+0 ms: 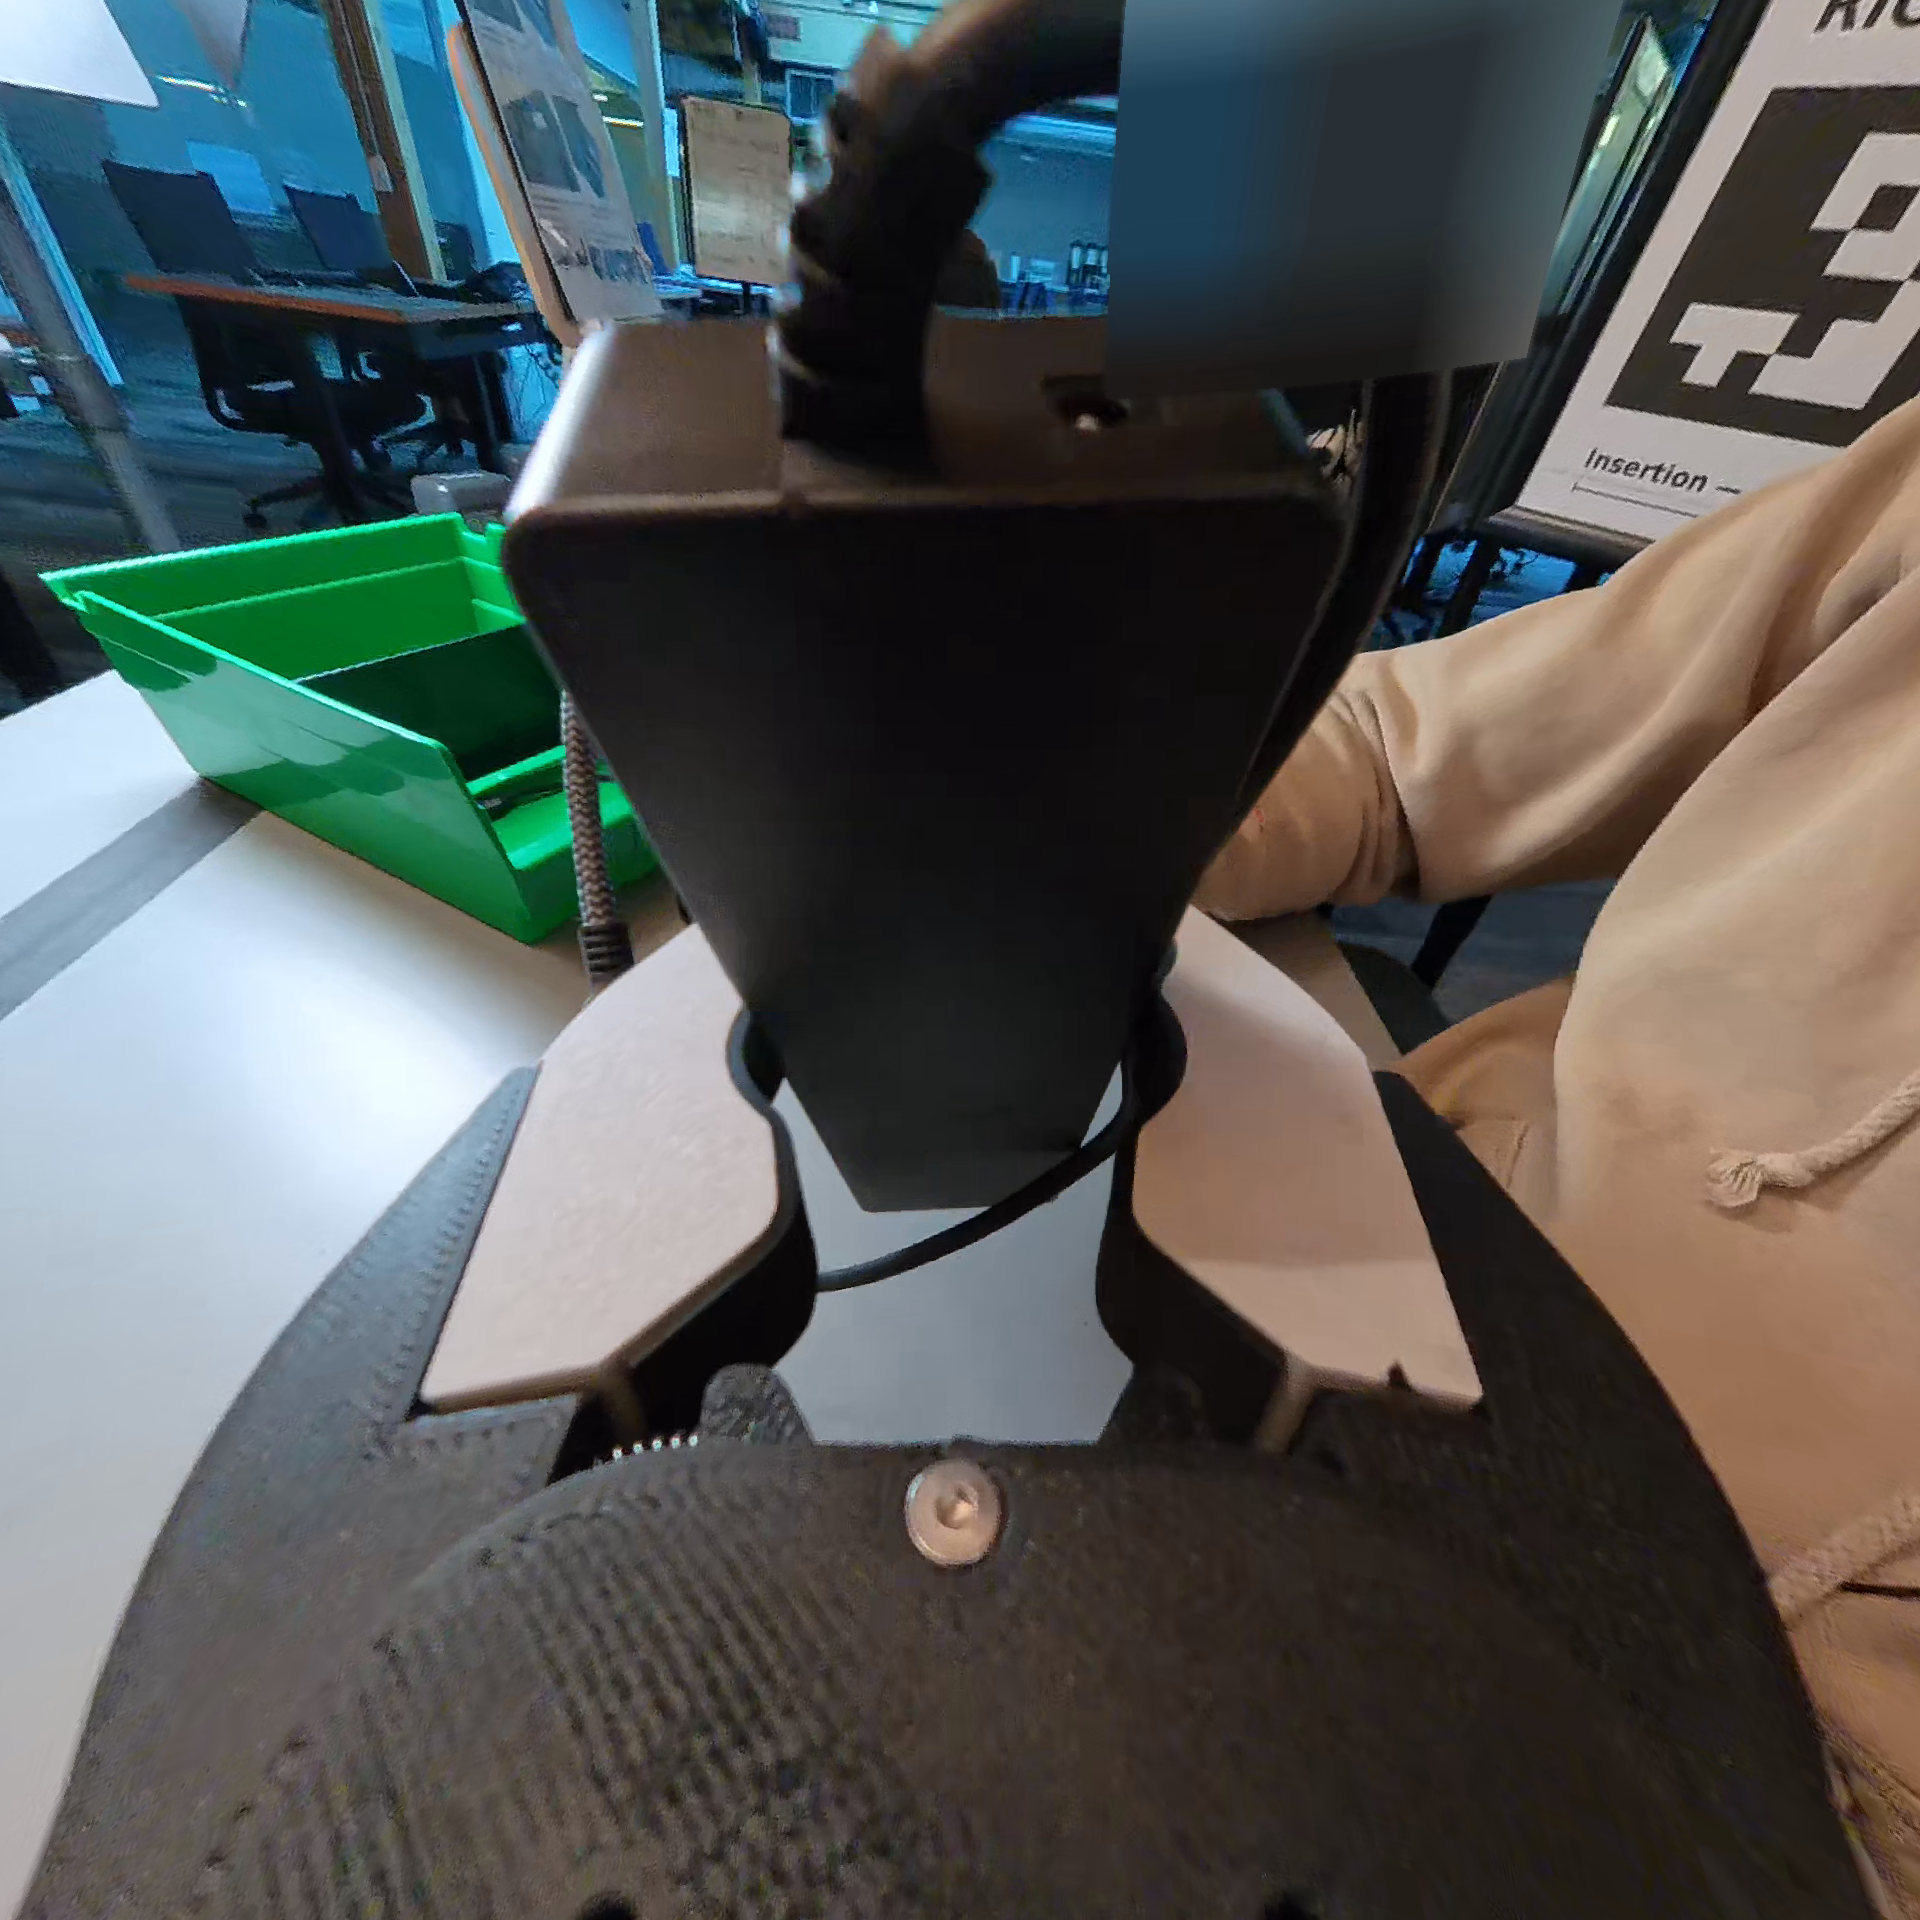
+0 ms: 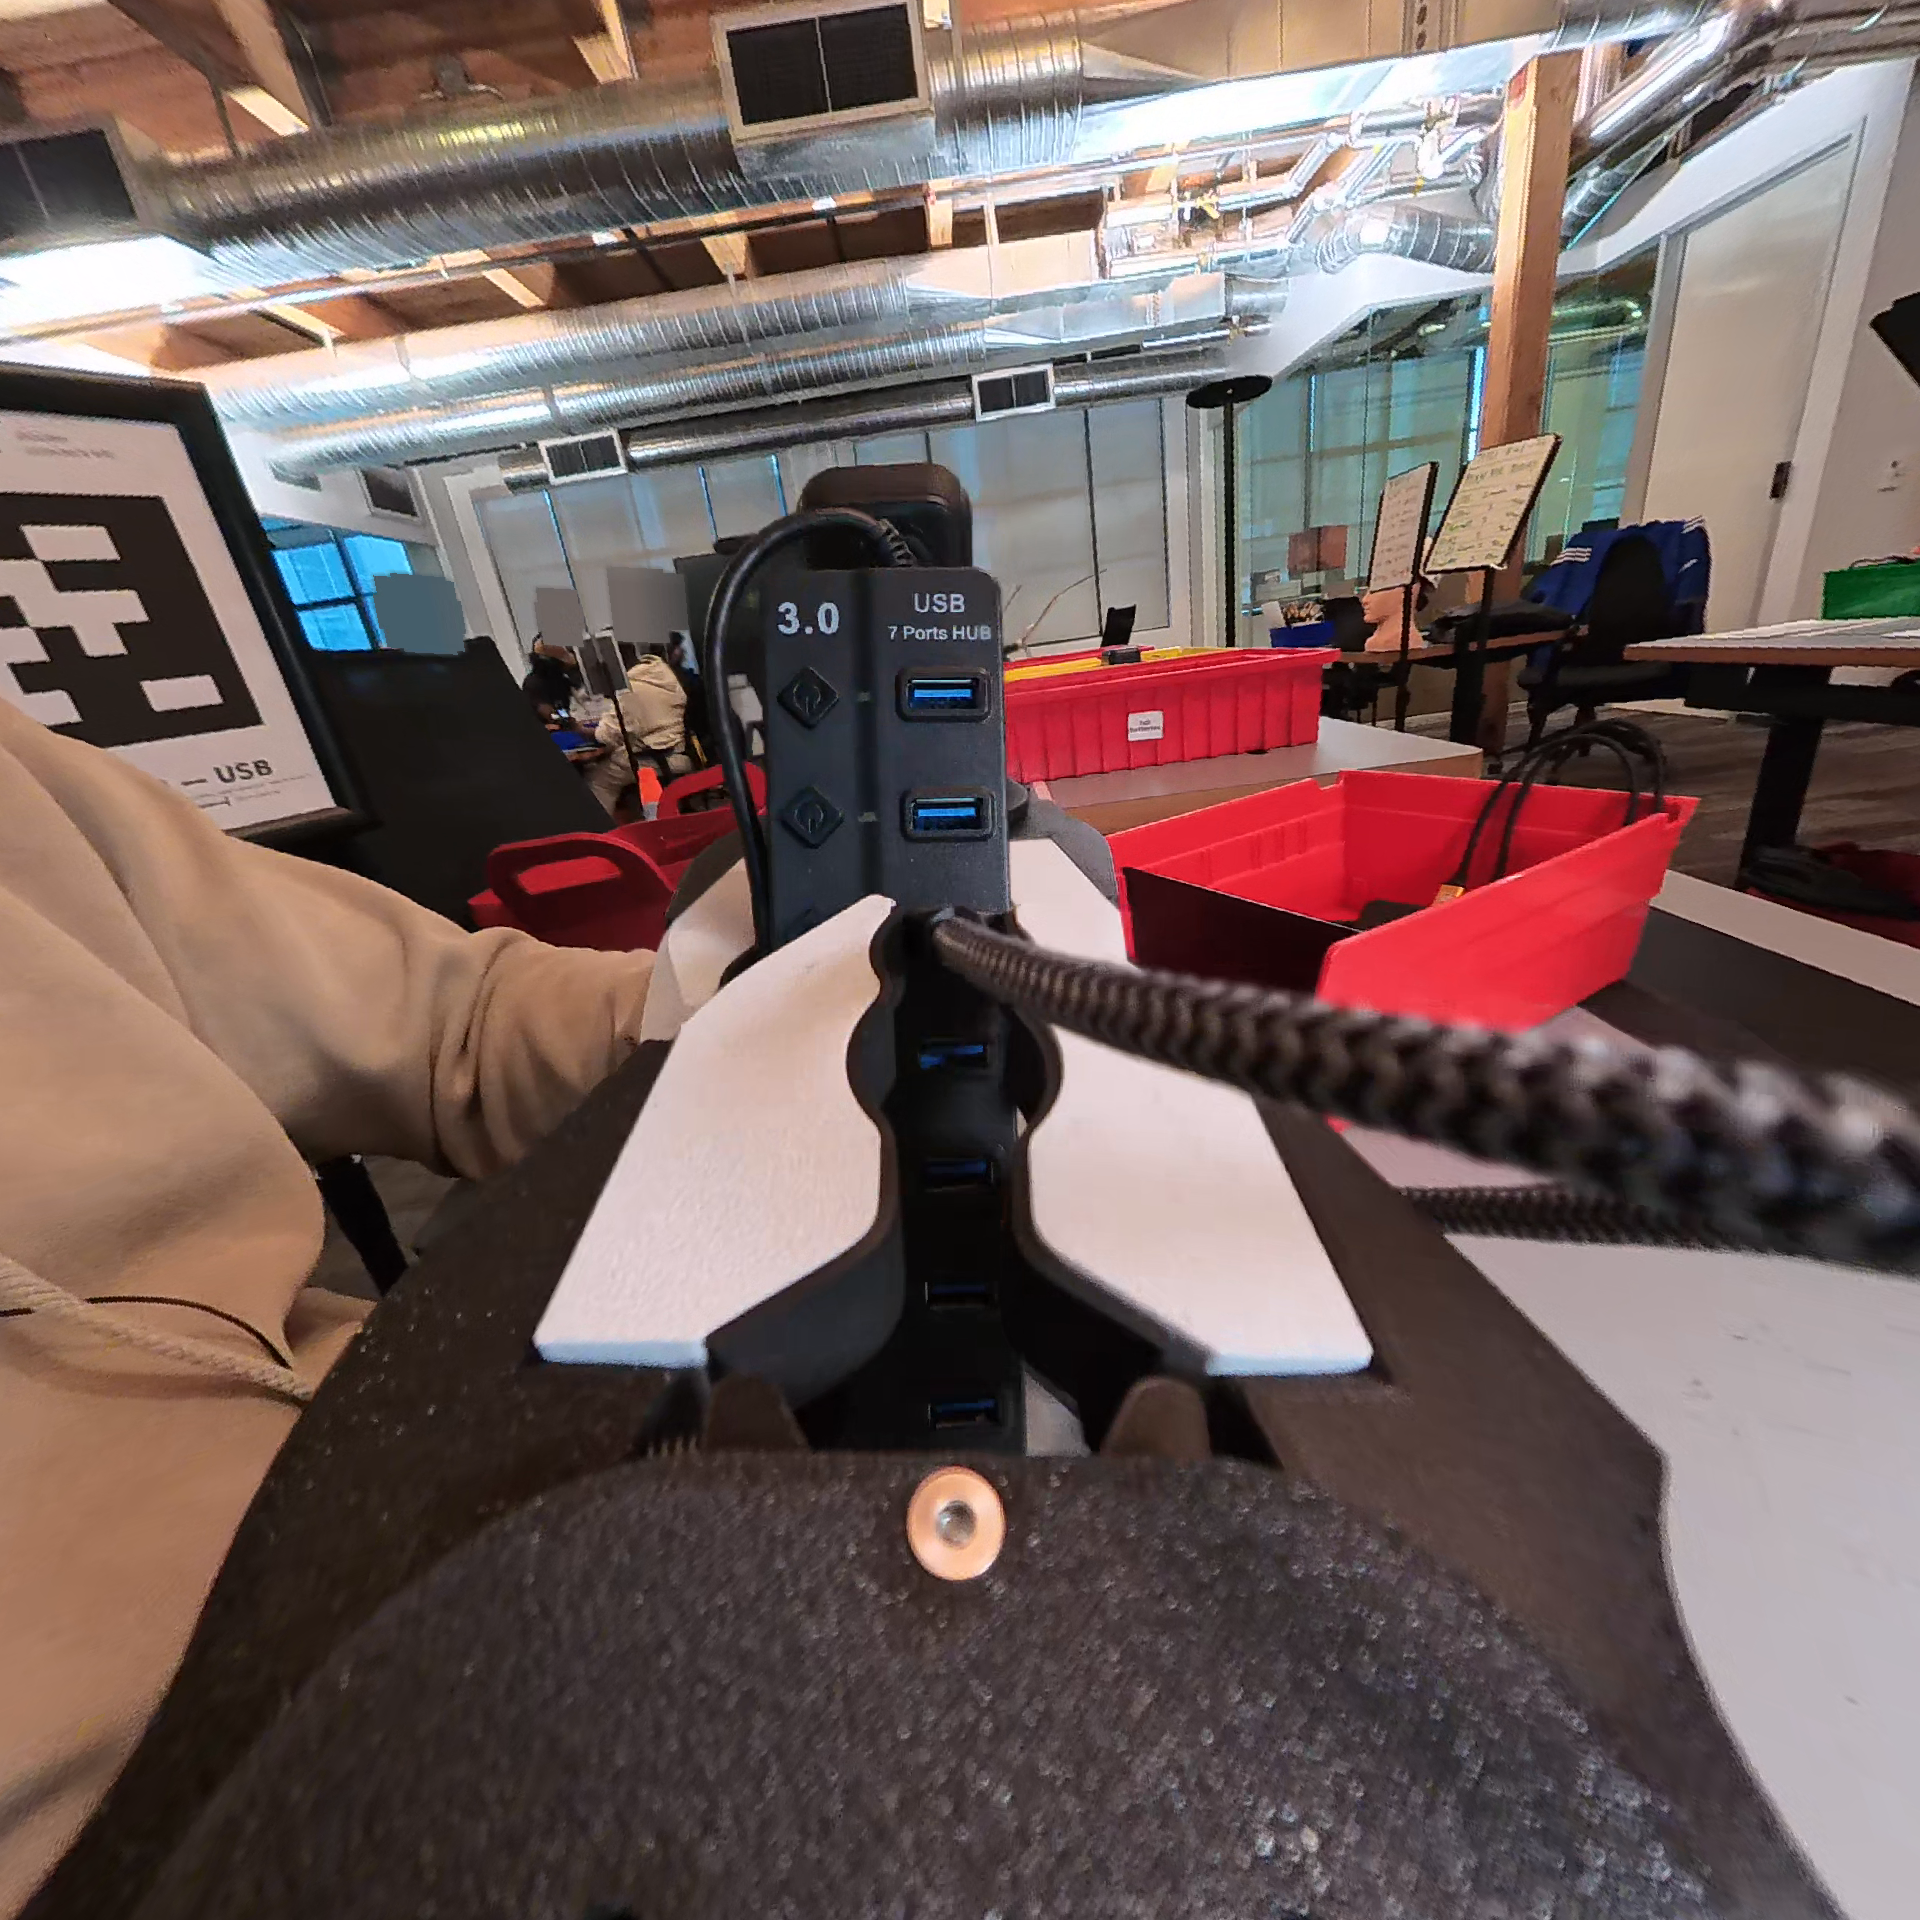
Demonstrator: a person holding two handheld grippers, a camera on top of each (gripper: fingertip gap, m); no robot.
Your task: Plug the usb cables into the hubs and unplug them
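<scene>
A black USB hub (image 2: pixel 883 727) with blue ports stands upright between both grippers. My left gripper (image 1: pixel 951 1029) is shut on the hub (image 1: pixel 935 779), seen here from its plain back; its white fingers (image 2: pixel 691 940) show behind the hub in the right wrist view. My right gripper (image 2: pixel 951 925) is shut on the plug end of a braided black-and-grey USB cable (image 2: pixel 1351 1070), held against the hub's third port from the top. The plug itself is hidden by the fingertips. The braided cable (image 1: pixel 587 831) also hangs beside the hub in the left wrist view. The hub's own thin black cord (image 1: pixel 977 1216) loops below it.
A green bin (image 1: pixel 312 707) sits on the white table (image 1: pixel 208 1091) to the left. A red bin (image 2: pixel 1507 914) holding black cables (image 2: pixel 1538 790) stands to the right, with more red bins behind. A person's beige sleeve (image 2: pixel 260 987) and a framed marker sign (image 2: pixel 114 623) are close by.
</scene>
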